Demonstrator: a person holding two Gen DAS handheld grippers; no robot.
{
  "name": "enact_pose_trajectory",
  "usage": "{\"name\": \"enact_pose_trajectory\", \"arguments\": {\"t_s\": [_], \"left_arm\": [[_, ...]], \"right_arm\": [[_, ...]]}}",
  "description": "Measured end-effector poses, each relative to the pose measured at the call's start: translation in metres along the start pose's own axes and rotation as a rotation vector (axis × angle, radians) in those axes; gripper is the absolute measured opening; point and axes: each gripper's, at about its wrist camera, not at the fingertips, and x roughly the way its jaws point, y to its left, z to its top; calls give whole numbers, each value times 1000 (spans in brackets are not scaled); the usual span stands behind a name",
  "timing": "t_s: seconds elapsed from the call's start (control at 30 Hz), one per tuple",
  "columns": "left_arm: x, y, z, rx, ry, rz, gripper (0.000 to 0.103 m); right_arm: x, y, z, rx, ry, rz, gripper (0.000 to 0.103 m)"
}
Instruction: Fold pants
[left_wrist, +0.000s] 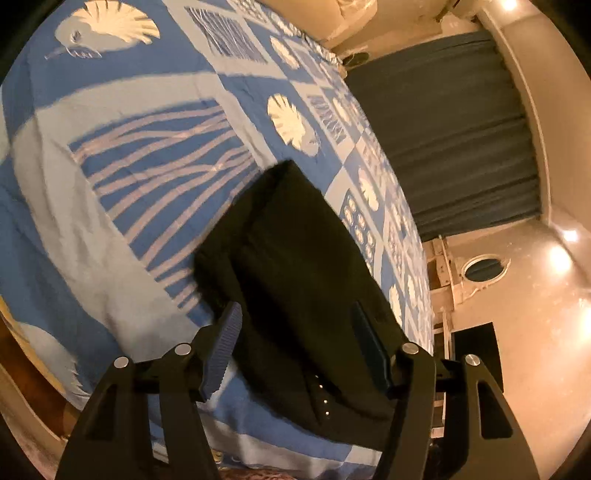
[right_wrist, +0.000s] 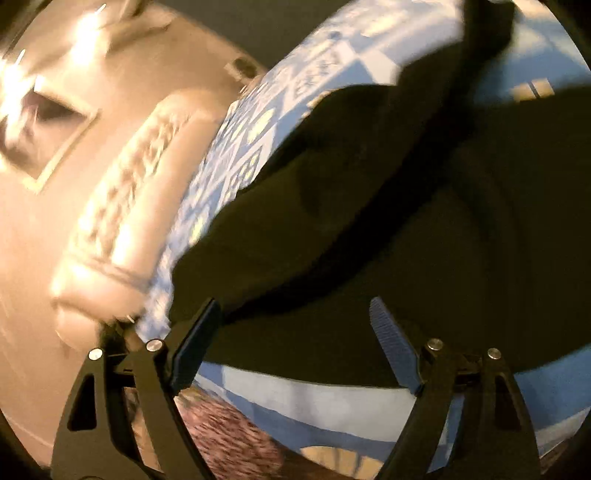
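Two grippers are in view, one per camera, and both stand spread wide with nothing pinched between their pads; the left gripper (left_wrist: 297, 341) hangs over black pants (left_wrist: 295, 266) that lie folded into a long strip on a blue patterned bedspread (left_wrist: 147, 166), its ribbed blue left pad (left_wrist: 223, 350) over the near-left edge of the cloth and its right pad over the strip's right side, though whether either pad touches the fabric cannot be told; the right gripper (right_wrist: 295, 343) is equally splayed above the pants (right_wrist: 406, 221), which fill the middle and right of that view as a dark mass with a fold or seam running diagonally across them.

The right wrist view is smeared by motion, so the pale cushioned form (right_wrist: 122, 206) on its left and the framed shape on the wall are hard to make out; the pants are cut off at its right and top edges; a brown textured surface (right_wrist: 229, 439) shows below the bed's near edge.

Only the left wrist view shows small metal studs (left_wrist: 323, 400) on the near end of the pants, a dark blue curtain (left_wrist: 443, 140) beyond the bed's right side, a round mirror (left_wrist: 482, 268), and bright ceiling lights (left_wrist: 557, 254) at far right.
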Motion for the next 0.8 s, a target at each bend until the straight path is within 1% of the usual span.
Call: {"name": "enact_pose_trajectory", "arguments": {"t_s": [0.03,0.1,0.13,0.17,0.27,0.3,0.4,0.43,0.47,0.53,0.6,0.63,0.7,0.77,0.8], "left_arm": [[5,-1,-2,-12,1,5,61],[8,-4,-4,-30,-12,-8,61],[12,-7,-5,-28,-12,-2,61],[17,-9,-6,-19,-14,29,61],[25,-7,-6,-19,-39,84,61],[28,-4,-5,-32,-51,101,61],[35,7,-3,-102,-77,93,61],[37,9,-2,-119,-86,92,58],[37,11,-2,-134,-99,96,42],[45,16,1,-156,-86,116,23],[50,22,3,-197,-84,114,18],[51,25,4,-218,-88,111,16],[52,24,5,-218,-90,121,15],[56,20,6,-185,-83,147,15],[56,19,7,-169,-80,155,14]], "right_arm": [[-1,-3,1,27,-11,17,83],[-2,-6,3,57,-23,29,83],[-1,-7,5,68,-26,31,83],[-1,-9,4,81,-29,33,83],[3,-14,4,122,-37,35,83],[3,-16,2,127,-41,31,83],[6,-14,2,147,-54,8,83],[7,-14,2,154,-62,-3,83],[6,-13,2,158,-67,-9,83],[10,-11,3,163,-78,-31,83],[15,-7,5,160,-90,-55,81],[18,-5,7,161,-94,-61,75],[24,-6,11,185,-88,-79,68],[35,-10,16,203,-75,-104,48],[39,-11,18,201,-69,-119,39]]}}
